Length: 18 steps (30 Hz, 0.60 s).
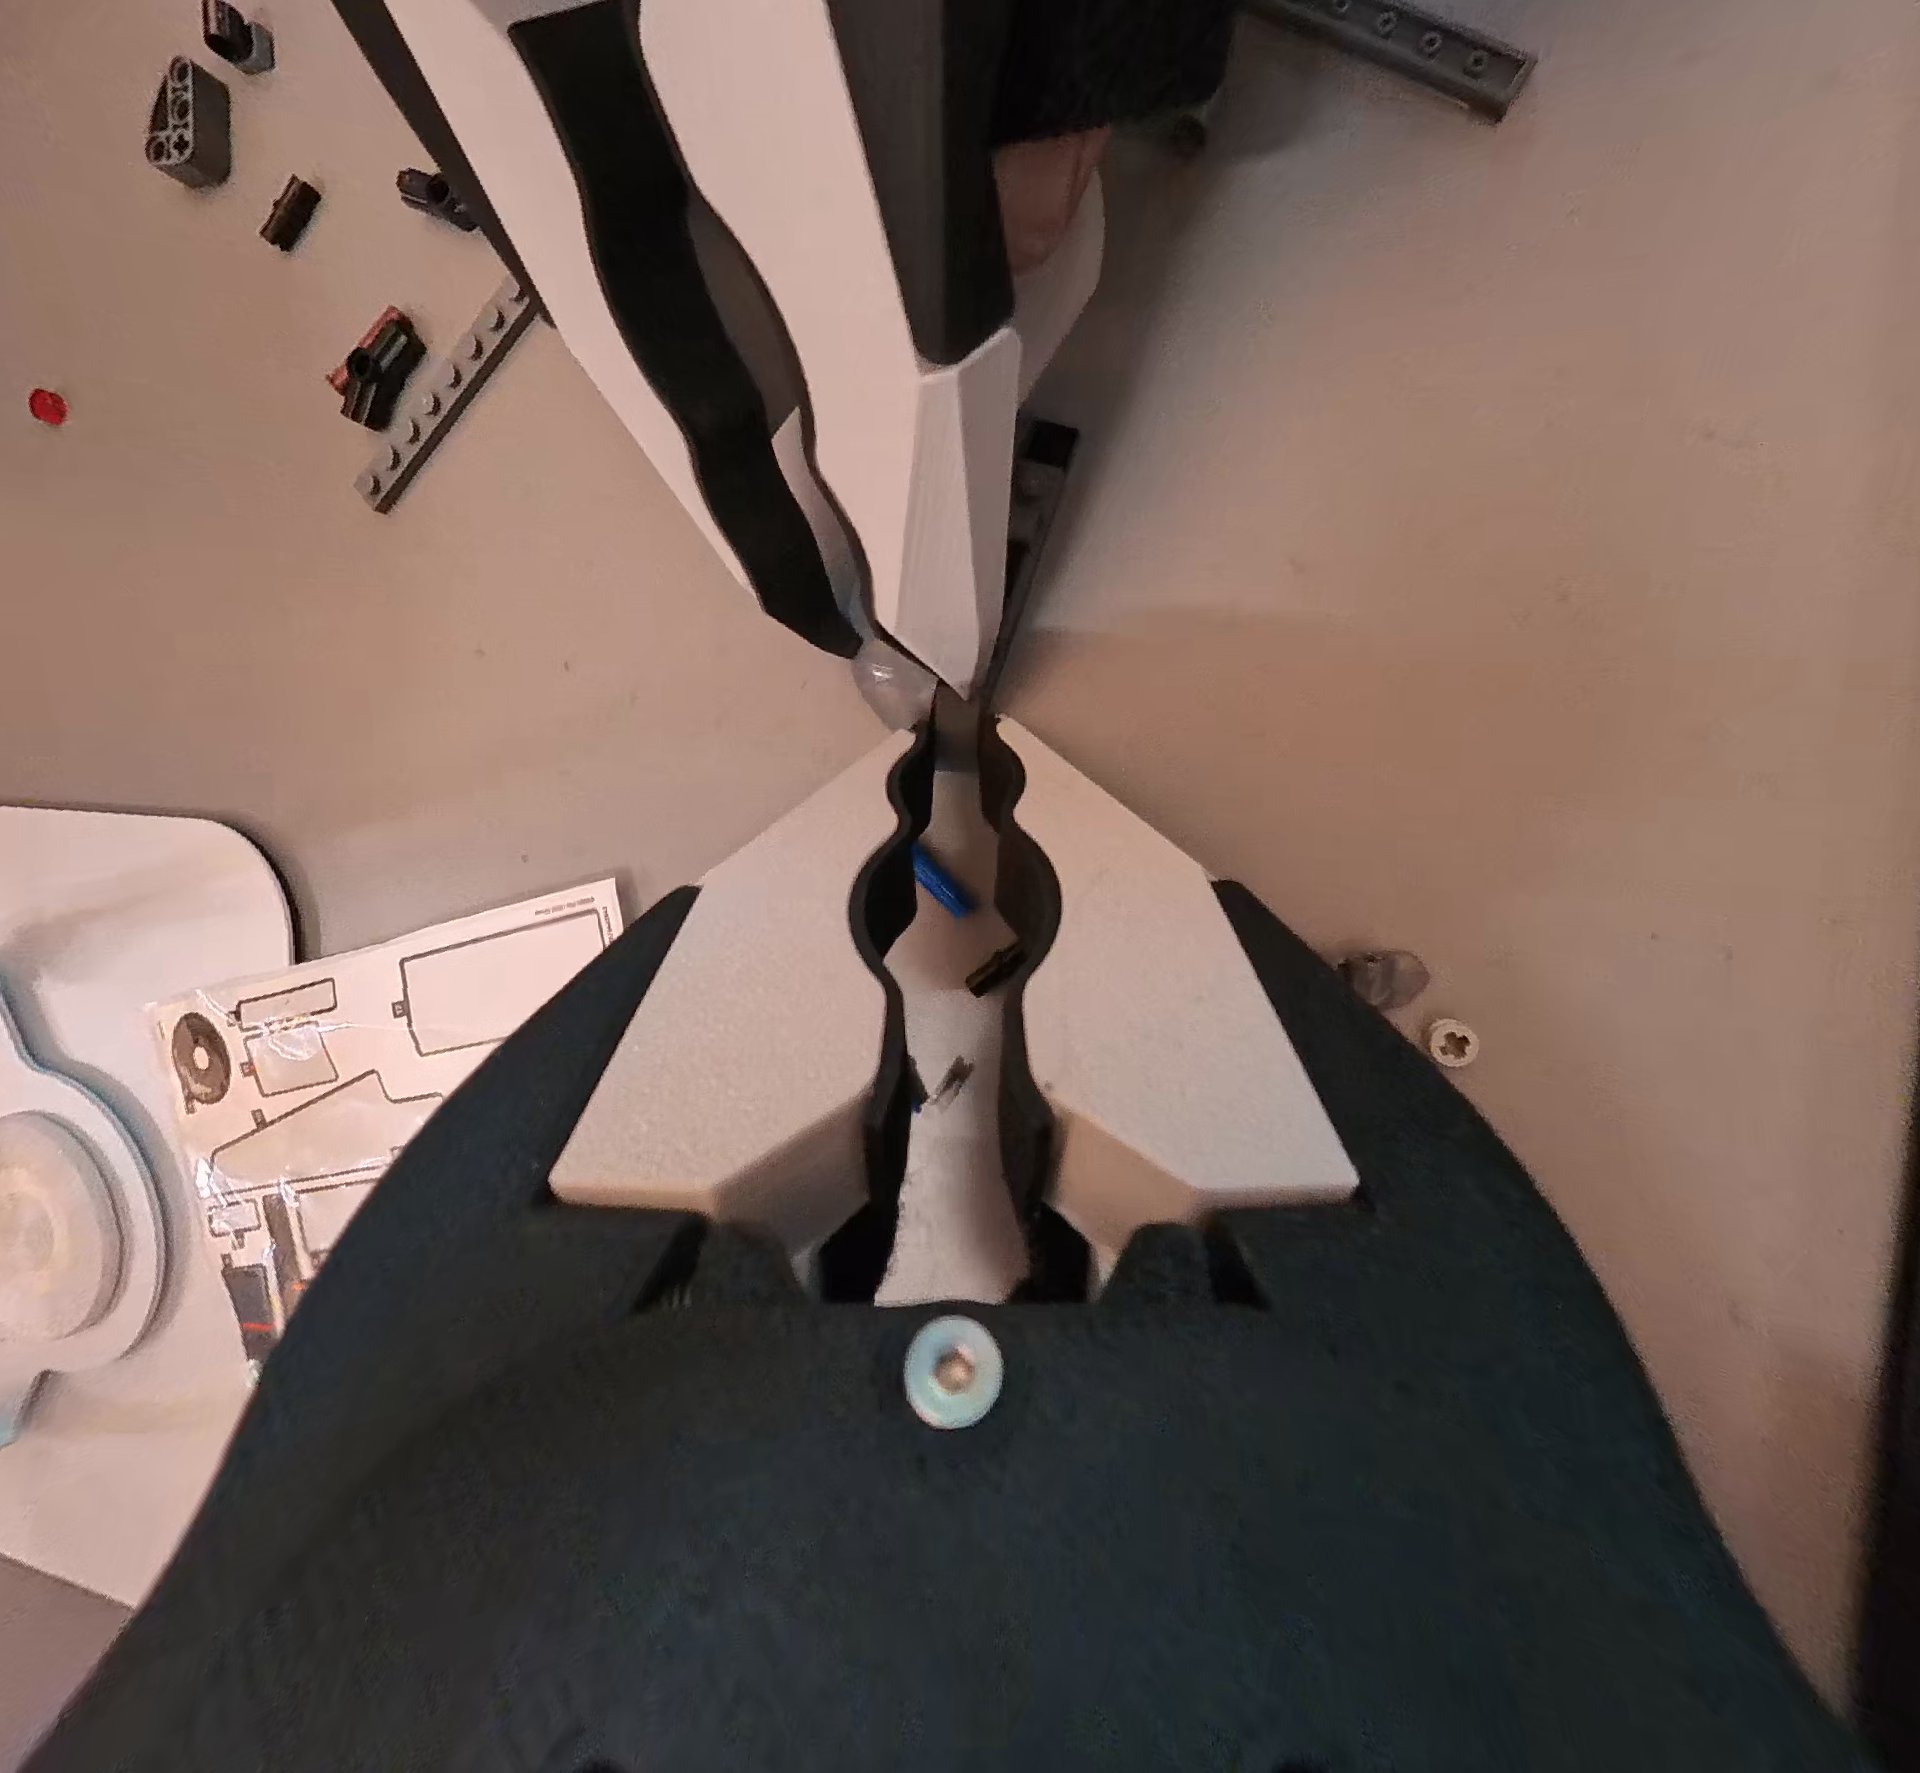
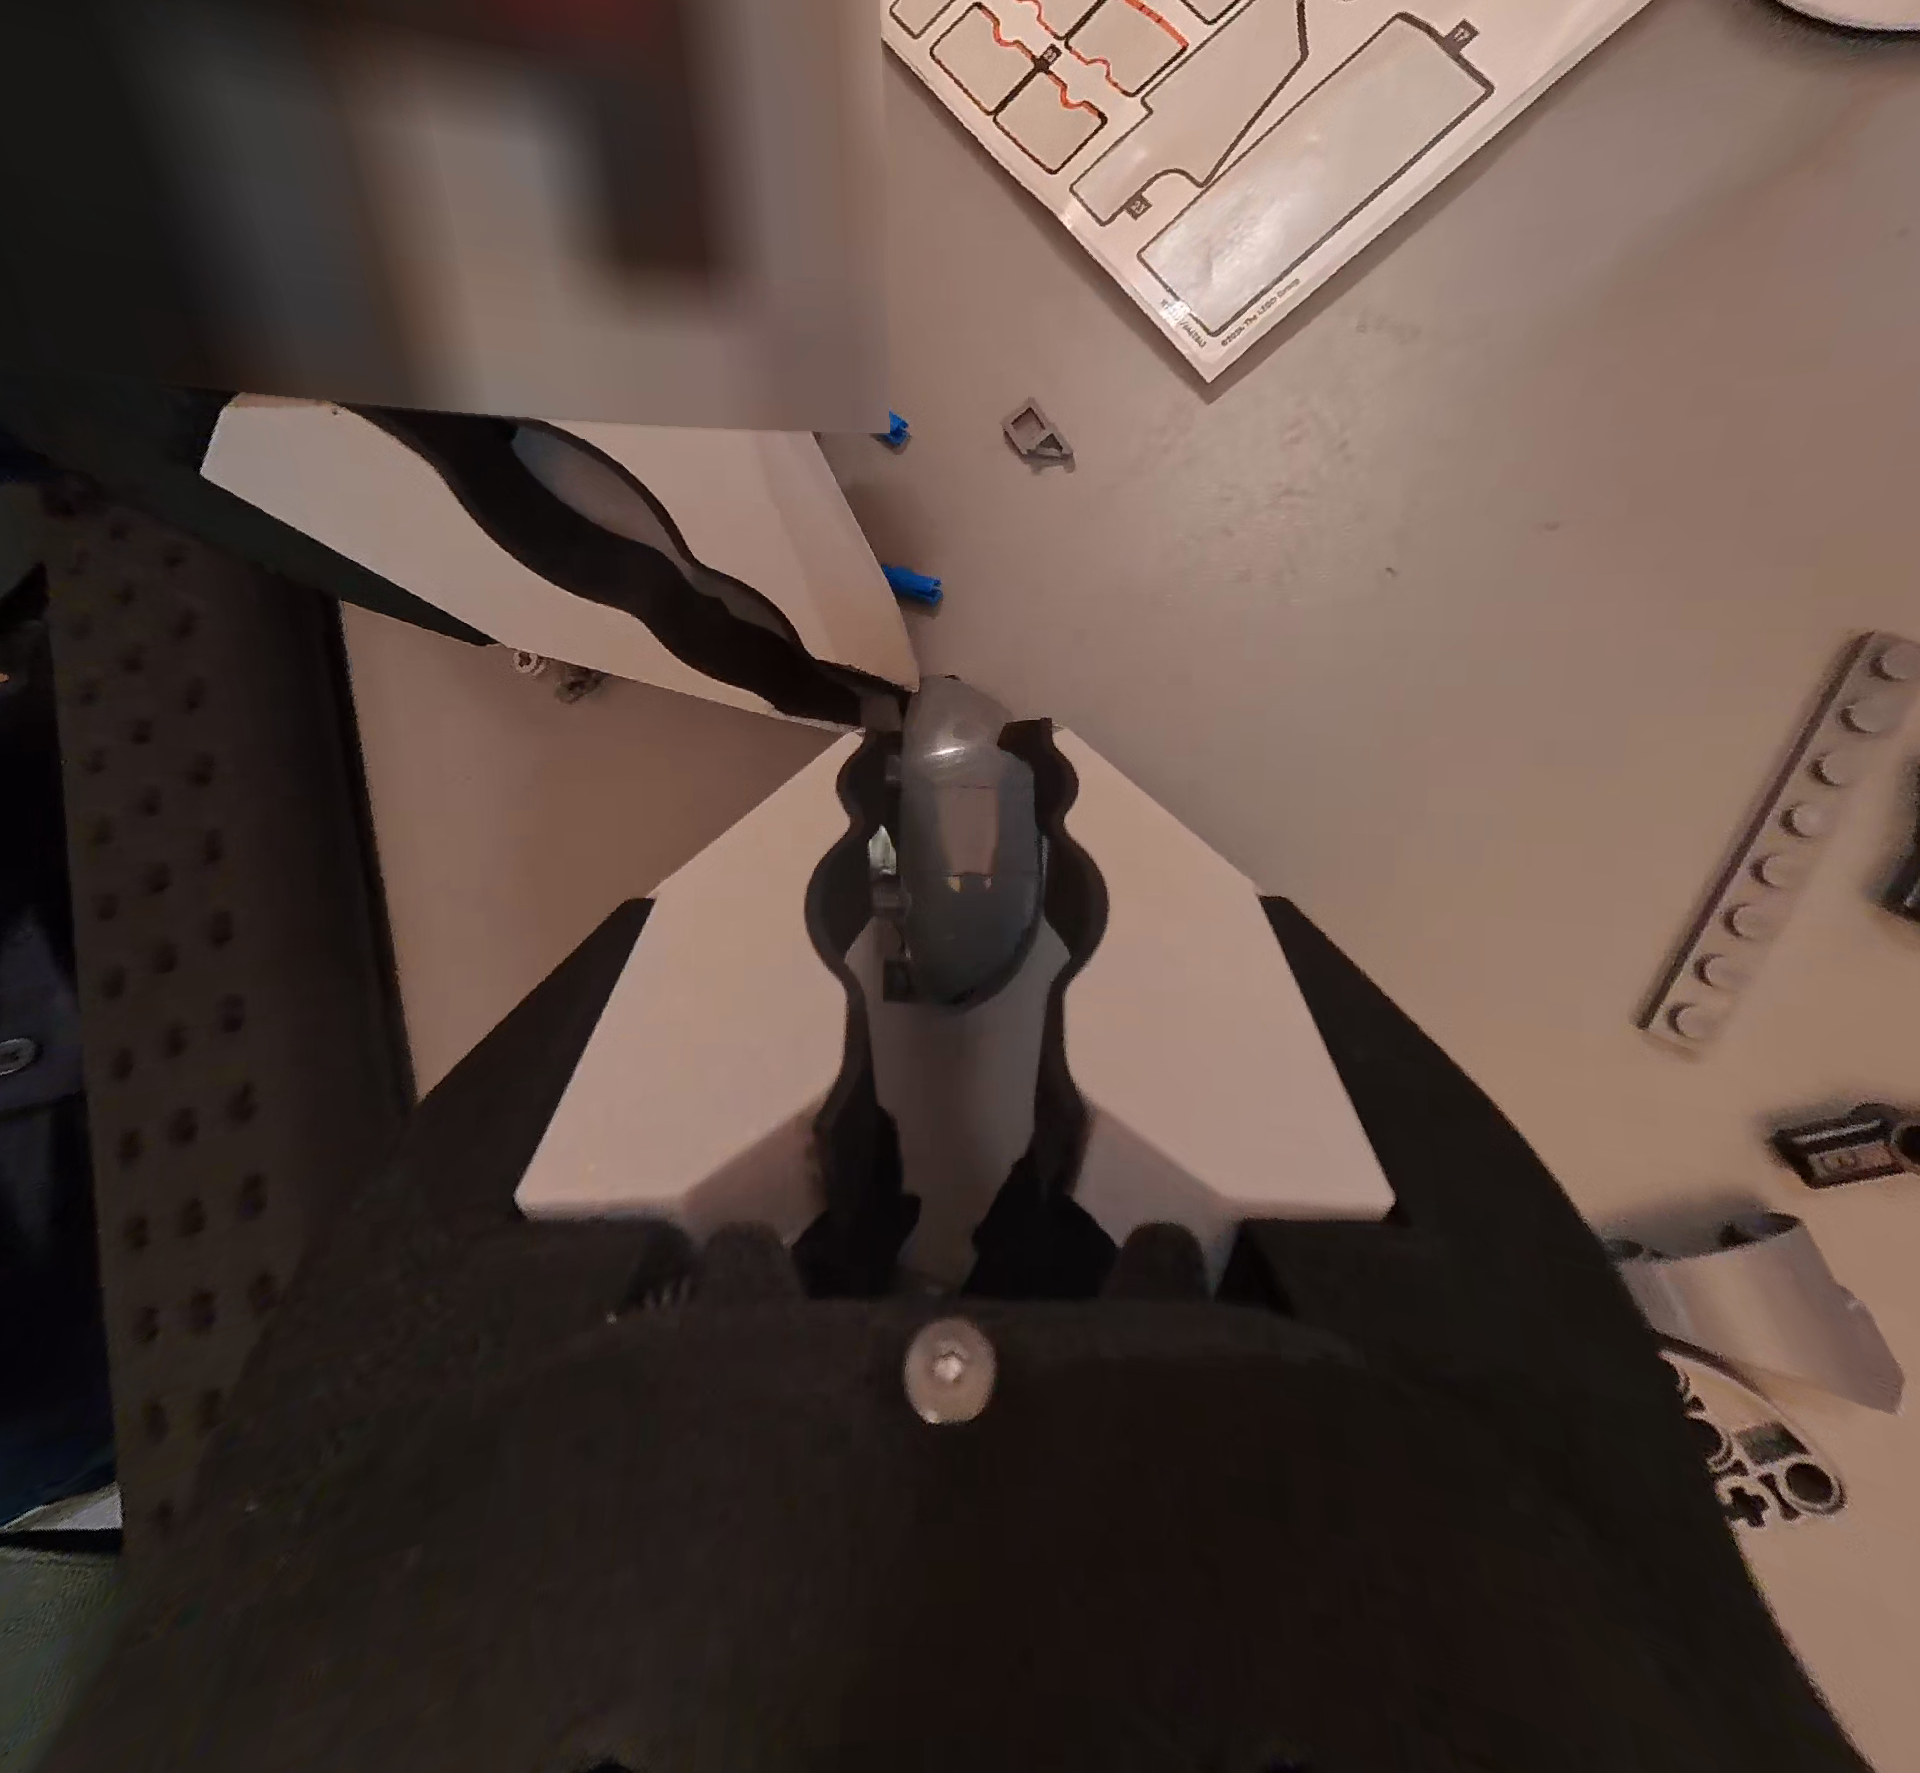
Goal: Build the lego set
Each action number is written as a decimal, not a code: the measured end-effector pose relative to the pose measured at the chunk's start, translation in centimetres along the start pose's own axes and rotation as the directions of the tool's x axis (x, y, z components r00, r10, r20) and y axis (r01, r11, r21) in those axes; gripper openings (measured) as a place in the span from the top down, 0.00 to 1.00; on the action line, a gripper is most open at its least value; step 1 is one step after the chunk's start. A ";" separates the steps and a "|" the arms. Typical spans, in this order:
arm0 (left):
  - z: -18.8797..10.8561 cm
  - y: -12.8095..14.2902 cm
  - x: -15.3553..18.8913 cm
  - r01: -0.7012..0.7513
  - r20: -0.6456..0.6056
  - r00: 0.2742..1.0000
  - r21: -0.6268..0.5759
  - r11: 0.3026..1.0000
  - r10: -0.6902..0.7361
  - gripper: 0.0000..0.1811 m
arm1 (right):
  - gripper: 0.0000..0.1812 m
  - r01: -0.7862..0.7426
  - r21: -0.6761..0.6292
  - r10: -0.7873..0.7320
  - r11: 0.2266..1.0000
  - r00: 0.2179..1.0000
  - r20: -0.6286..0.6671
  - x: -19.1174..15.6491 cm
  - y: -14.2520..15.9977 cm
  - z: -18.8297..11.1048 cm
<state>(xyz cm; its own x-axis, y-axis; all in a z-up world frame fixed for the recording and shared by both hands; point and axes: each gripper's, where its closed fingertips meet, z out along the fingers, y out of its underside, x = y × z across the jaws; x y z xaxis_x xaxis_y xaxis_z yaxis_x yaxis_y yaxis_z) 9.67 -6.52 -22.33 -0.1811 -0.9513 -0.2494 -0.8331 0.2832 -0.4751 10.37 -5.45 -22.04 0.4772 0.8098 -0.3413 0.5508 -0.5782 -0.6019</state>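
Holding the dark grey curved piece (image 2: 961, 850) in the right gripper (image 2: 961, 736), jaws pinched on its sides, we're meeting the left gripper (image 1: 956, 736) tip to tip just above the tabletop (image 1: 1455, 580). Left jaws are nearly pressed together on a thin dark bit at the tips; can't tell what it is. A small clear part (image 1: 888, 684) sits at the contact pt. To do this well, we'd keep both wrists steady, line up the pcs squarely, then press straight w/o twisting. Loose blue pin (image 1: 943, 880), black pin (image 1: 992, 970) and grey studded plate (image 2: 1787, 840) lie nearby.
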 end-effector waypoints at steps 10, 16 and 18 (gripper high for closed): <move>0.1 -0.3 0.1 -0.035 -0.022 0.999 -0.001 0.999 0.035 0.97 | 0.85 -0.018 0.004 0.018 1.000 1.000 0.007 -0.1 0.0 0.0; 0.2 -0.3 0.0 -0.112 -0.024 0.993 -0.016 0.994 0.111 0.96 | 0.85 -0.015 0.003 0.015 1.000 1.000 0.009 -0.2 0.0 0.0; 0.1 -0.2 0.1 -0.137 -0.019 0.990 -0.020 0.990 0.136 0.96 | 0.85 -0.017 0.003 0.017 1.000 1.000 0.013 -0.2 0.0 0.1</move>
<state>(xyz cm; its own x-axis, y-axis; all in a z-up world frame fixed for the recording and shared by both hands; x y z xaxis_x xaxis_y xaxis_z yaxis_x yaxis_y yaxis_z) 9.92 -6.63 -22.35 -0.3030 -0.9061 -0.2953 -0.8107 0.4080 -0.4198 10.21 -5.65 -22.01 0.4775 0.8011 -0.3609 0.5403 -0.5916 -0.5985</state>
